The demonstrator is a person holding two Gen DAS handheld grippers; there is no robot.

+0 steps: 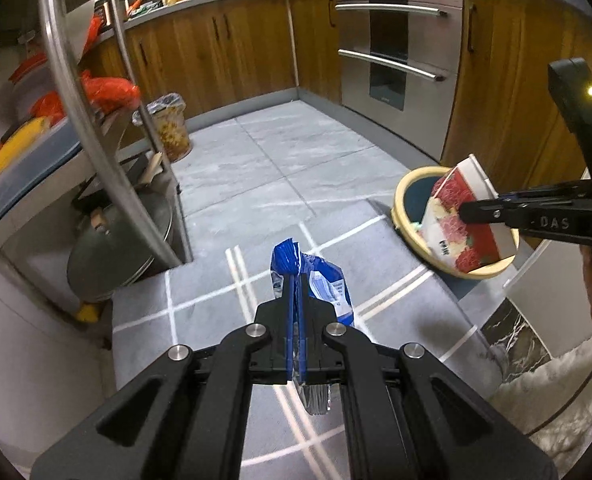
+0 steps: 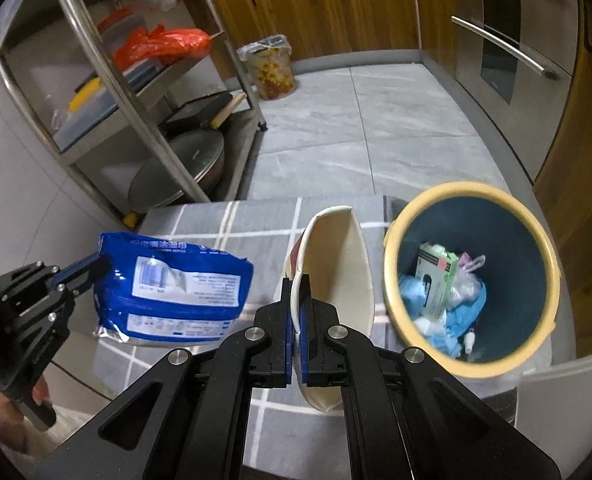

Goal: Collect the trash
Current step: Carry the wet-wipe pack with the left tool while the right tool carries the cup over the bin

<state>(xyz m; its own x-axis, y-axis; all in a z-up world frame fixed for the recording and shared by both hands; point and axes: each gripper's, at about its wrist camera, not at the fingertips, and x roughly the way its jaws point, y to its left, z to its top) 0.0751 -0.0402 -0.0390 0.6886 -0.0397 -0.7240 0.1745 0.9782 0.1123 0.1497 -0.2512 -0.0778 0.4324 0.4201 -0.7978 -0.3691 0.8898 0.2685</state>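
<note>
kitchen floor (image 1: pixel 280 152) of grey tile, with a grey checked mat (image 2: pixel 200 220) laid over it near the camera. landmark: yellow-rimmed trash bin (image 2: pixel 472 200) standing at the mat's far right corner, blue-lined inside, holding a green-edged box (image 2: pixel 436 276), blue wrappers and clear plastic.

left gripper (image 1: pixel 296 280): fingers closed tight on the blue bag (image 1: pixel 320 284), pinched at its crimped edge; bag hangs in the air above the mat, well left of the bin.

right gripper (image 2: pixel 296 284): fingers shut on the wall of a white paper cup (image 2: pixel 336 256) with red flower print, open mouth facing away; cup held just left of the bin rim in the right wrist view, overlapping the rim in the left wrist view.

steel rack (image 2: pixel 108 80) with pans stands far left of the bin; flower-print bin (image 2: pixel 274 68) sits beyond it by the wood cabinets (image 1: pixel 224 48).
</note>
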